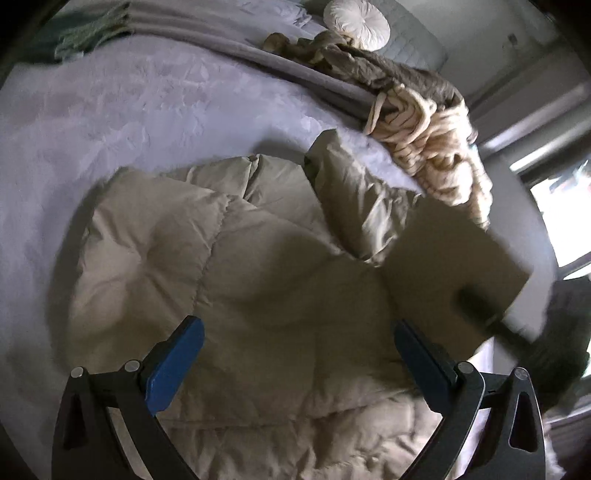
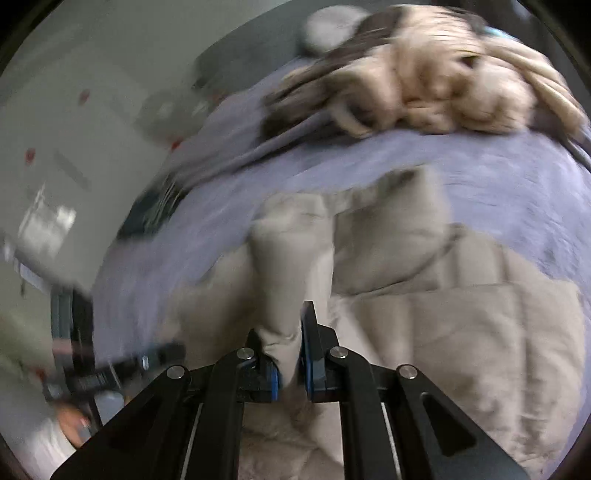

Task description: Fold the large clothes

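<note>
A beige quilted puffer jacket (image 1: 258, 280) lies spread on a lilac bedspread (image 1: 129, 122). My left gripper (image 1: 299, 354) is open and empty, hovering just above the jacket's middle. In the right wrist view my right gripper (image 2: 291, 350) is shut on a fold of the jacket's sleeve (image 2: 291, 266) and holds it lifted above the jacket body (image 2: 461, 332). In the left wrist view the lifted sleeve (image 1: 369, 206) rises at the right, with the right gripper (image 1: 495, 317) blurred beside it.
A cream chunky-knit blanket (image 1: 436, 147) and a brown throw (image 1: 399, 70) are heaped at the bed's far right. A round white cushion (image 1: 356, 20) lies at the head. A green fringed cloth (image 1: 85, 33) lies far left. A window (image 1: 569, 206) is at the right.
</note>
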Demonstrator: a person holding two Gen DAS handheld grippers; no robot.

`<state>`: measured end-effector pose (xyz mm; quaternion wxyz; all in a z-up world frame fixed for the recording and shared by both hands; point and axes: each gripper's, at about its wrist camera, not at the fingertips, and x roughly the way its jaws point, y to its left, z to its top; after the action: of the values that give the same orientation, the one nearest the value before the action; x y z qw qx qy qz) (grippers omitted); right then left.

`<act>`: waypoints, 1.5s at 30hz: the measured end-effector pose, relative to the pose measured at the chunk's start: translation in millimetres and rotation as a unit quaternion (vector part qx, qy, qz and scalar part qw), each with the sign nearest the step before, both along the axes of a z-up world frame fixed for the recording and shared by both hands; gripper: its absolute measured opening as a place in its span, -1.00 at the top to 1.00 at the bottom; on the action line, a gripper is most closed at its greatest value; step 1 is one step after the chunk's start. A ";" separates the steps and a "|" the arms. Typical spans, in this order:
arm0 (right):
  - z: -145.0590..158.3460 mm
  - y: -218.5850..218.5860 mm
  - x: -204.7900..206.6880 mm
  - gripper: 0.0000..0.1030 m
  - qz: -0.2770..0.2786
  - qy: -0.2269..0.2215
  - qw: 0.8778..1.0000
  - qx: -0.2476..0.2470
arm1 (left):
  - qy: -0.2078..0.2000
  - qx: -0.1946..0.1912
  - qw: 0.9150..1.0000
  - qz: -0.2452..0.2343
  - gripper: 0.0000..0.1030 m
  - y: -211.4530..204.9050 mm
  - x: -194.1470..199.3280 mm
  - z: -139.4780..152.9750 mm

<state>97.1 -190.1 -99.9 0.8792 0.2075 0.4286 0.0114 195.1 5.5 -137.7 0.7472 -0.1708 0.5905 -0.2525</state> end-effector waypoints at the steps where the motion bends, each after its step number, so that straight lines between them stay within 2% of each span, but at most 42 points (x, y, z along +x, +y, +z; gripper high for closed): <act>1: -7.2 14.2 2.9 0.77 0.018 0.013 1.000 0.000 | 0.004 -0.012 1.000 -0.001 -1.00 1.2 0.8 0.8; 2: -12.5 20.4 4.3 0.72 0.026 0.021 0.999 0.002 | 0.010 -0.032 0.999 -0.009 -1.00 0.9 2.1 1.9; 4: -28.1 34.9 4.9 0.45 0.053 0.057 0.997 0.010 | 0.022 -0.057 0.998 -0.022 -1.00 -2.1 3.5 2.1; 6: -38.1 37.9 -0.9 -0.03 0.063 0.082 0.994 0.022 | 0.038 -0.080 0.995 -0.035 -1.00 -9.0 3.4 0.4; 7: -40.7 35.0 -8.1 -0.09 0.063 0.089 0.994 0.033 | 0.043 -0.086 0.995 -0.041 -1.00 -12.6 2.8 -0.8; 11: -48.2 -5.6 -54.1 -0.15 0.017 0.108 0.989 0.098 | 0.059 -0.084 0.993 -0.049 -1.00 -26.6 1.8 -11.6; 13: -54.6 -40.7 -97.4 -0.15 -0.038 0.125 0.981 0.142 | 0.069 -0.087 0.993 -0.049 -1.00 -32.2 2.5 -18.8; 17: -68.4 -101.9 -164.3 -0.15 -0.150 0.130 0.959 0.201 | 0.075 -0.060 0.994 -0.060 -1.00 -49.8 2.4 -32.6; 18: -73.8 -122.2 -183.4 -0.15 -0.192 0.123 0.948 0.224 | 0.075 -0.049 0.994 -0.065 -0.97 -56.2 1.9 -35.6; 20: -79.3 -143.3 -201.5 -0.15 -0.237 0.099 0.931 0.259 | 0.071 -0.027 0.994 -0.075 -0.45 -67.3 0.1 -38.5; 21: -82.6 -156.2 -209.1 -0.14 -0.266 0.083 0.920 0.276 | 0.072 -0.015 0.994 -0.085 0.29 -72.8 -1.0 -40.7; 22: -84.7 -166.6 -213.5 -0.09 -0.286 0.069 0.911 0.288 | 0.074 0.004 0.993 -0.092 0.77 -79.1 -2.5 -42.3; 24: -83.7 -180.9 -214.4 0.89 -0.310 0.058 0.906 0.284 | 0.056 0.020 0.994 -0.090 0.77 -81.3 -7.4 -37.2; 25: -79.5 -187.7 -207.2 0.88 -0.309 0.058 0.911 0.267 | 0.040 0.025 0.995 -0.090 0.77 -81.3 -10.8 -31.6; 27: -66.6 -190.9 -193.6 0.89 -0.288 0.049 0.930 0.223 | 0.014 0.046 0.995 -0.087 0.77 -78.0 -17.9 -23.6; 28: -56.2 -190.0 -184.2 0.89 -0.266 0.047 0.945 0.185 | 0.008 0.056 0.995 -0.083 0.77 -75.5 -20.8 -24.7; 29: -54.4 -188.9 -179.2 0.89 -0.252 0.050 0.952 0.166 | 0.008 0.070 0.994 -0.080 0.77 -73.2 -23.4 -30.4; 31: -60.2 -189.9 -171.9 0.89 -0.238 0.066 0.956 0.155 | 0.013 0.079 0.994 -0.078 0.77 -69.0 -23.3 -40.8; 35: -96.3 -191.0 -173.7 0.89 -0.238 0.109 0.950 0.168 | -0.001 0.104 0.991 -0.082 0.76 -70.5 -25.6 -45.1; 36: -98.7 -190.1 -178.0 0.82 -0.239 0.111 0.949 0.175 | -0.012 0.121 0.989 -0.081 0.71 -71.0 -28.0 -40.4; 37: -94.7 -189.7 -179.2 0.78 -0.237 0.109 0.949 0.178 | -0.025 0.141 0.986 -0.082 0.56 -70.6 -30.2 -34.9; 38: -91.6 -187.4 -181.3 0.65 -0.231 0.114 0.950 0.177 | -0.032 0.153 0.984 -0.081 0.47 -71.3 -31.7 -31.7; 40: -82.2 -180.4 -191.0 0.29 -0.211 0.123 0.955 0.166 | -0.060 0.178 0.980 -0.071 0.41 -62.7 -33.9 -17.6; 41: -76.1 -176.4 -195.0 -0.03 -0.201 0.123 0.958 0.161 | -0.065 0.179 0.979 -0.067 0.41 -58.2 -33.6 -11.7; 42: -65.2 -170.6 -203.0 -0.16 -0.187 0.115 0.964 0.150 | -0.070 0.176 0.980 -0.061 0.41 -52.2 -32.6 -4.9; 45: -39.5 -171.1 -218.7 -0.16 -0.196 0.075 0.972 0.110 | -0.082 0.163 0.982 -0.045 0.41 -43.2 -23.4 12.3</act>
<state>-121.6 -361.2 -139.4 0.8017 0.3828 0.4404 -0.1295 171.7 -37.8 -125.3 0.7986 0.0012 0.5678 -0.1995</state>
